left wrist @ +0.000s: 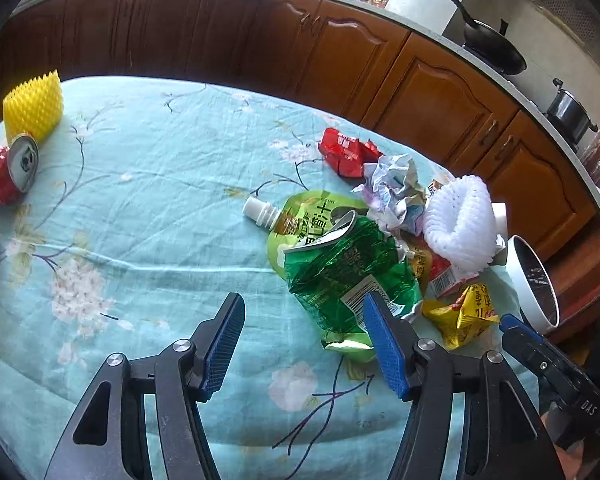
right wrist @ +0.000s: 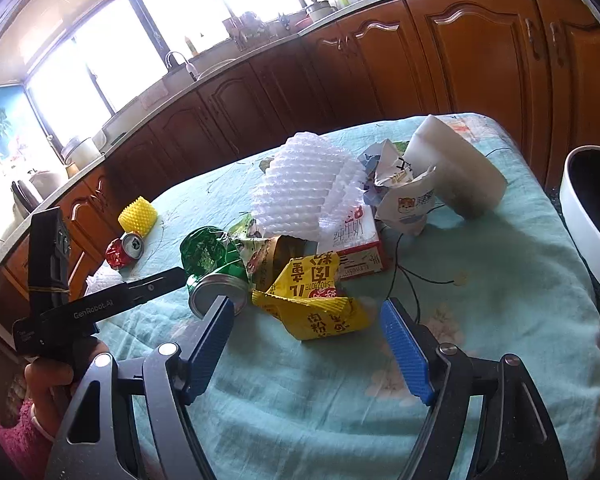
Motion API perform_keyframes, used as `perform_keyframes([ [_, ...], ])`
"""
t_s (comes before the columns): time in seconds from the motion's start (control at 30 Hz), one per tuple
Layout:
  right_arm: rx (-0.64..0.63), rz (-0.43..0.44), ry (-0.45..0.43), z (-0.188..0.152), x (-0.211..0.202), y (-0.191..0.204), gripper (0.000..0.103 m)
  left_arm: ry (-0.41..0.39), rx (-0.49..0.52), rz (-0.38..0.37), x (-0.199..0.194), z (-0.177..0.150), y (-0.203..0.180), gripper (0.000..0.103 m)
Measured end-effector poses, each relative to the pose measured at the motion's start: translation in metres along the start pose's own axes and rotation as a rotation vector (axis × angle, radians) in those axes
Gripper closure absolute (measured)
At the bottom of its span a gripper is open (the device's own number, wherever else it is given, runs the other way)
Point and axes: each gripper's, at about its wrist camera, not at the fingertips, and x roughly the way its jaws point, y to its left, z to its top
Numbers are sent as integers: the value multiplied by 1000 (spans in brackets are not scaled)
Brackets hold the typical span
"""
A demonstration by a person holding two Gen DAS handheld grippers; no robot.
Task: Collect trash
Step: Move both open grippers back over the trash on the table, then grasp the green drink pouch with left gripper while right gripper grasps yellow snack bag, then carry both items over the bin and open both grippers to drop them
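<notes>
**Both grippers spread wide over a heap of crinkled rubbish**

Far left on the worktop (left wrist: 148,184), draped in a soft, creased teal cloth with a floral print, sits a spiky yellow foam sleeve (left wrist: 34,104). Just in front of it lies a crushed red can (left wrist: 10,172), its round silver top facing the camera, foil-bright dents along its side.

Moving right, the left gripper (left wrist: 304,344) hangs low over the cloth, its ribbed blue pads (left wrist: 224,348) standing far apart with nothing between them. Its right pad overlaps the edge of a glossy green crushed can (left wrist: 340,272), which lies across a pale green spouted pouch (left wrist: 300,216) with a white ribbed cap.

Behind those, a shiny red wrapper (left wrist: 346,152) lies crumpled, then a ball of scrunched printed paper (left wrist: 396,192), then a puffy white foam net (left wrist: 458,224) curled into a loop. In front of the net sits a wrinkled yellow snack packet (left wrist: 466,312).

From the right wrist view, the right gripper (right wrist: 308,332) is also splayed open, empty, with that yellow packet lying just ahead between its pads. A flat red-and-white milk carton (right wrist: 356,248) lies under the foam net.

At the far right edge stands a smooth white round bin (right wrist: 588,216) with a dark interior.
</notes>
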Motion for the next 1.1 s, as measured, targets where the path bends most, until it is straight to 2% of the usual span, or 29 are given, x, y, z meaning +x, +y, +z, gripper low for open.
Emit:
perform_keyframes([
  [0.1,-8,3,17,2,8,-2,27,31,-24,-33,16,6,2,42],
  [0.17,-17,4,27,3,14,-1,33,31,-27,-59,20,7,0,43],
  [0.2,-24,2,30,3,15,-1,47,32,-17,-63,22,8,-3,45],
  [0.23,-27,1,35,2,17,2,65,25,-1,-67,23,9,-6,50],
  [0.27,-24,5,43,2,18,1,75,18,17,-79,23,9,-10,62],
  [0.3,-21,4,49,1,18,0,90,12,36,-87,22,8,-13,68],
  [0.4,-20,4,45,-3,12,-1,93,-23,88,-100,13,6,-22,77],
  [0.47,-19,9,37,-5,6,-1,96,-40,116,-97,4,4,-29,79],
  [0.67,-10,3,-15,-7,-25,-8,97,-61,168,-127,-15,-9,-46,83],
  [0.7,-6,1,-24,-7,-30,-10,97,-63,175,-136,-19,-11,-50,90],
  [0.77,5,-11,-47,-7,-43,-15,97,-66,191,-155,-25,-13,-57,94],
  [1.1,94,-88,-120,-15,-84,-56,97,-69,298,-206,-28,-23,-100,98],
])
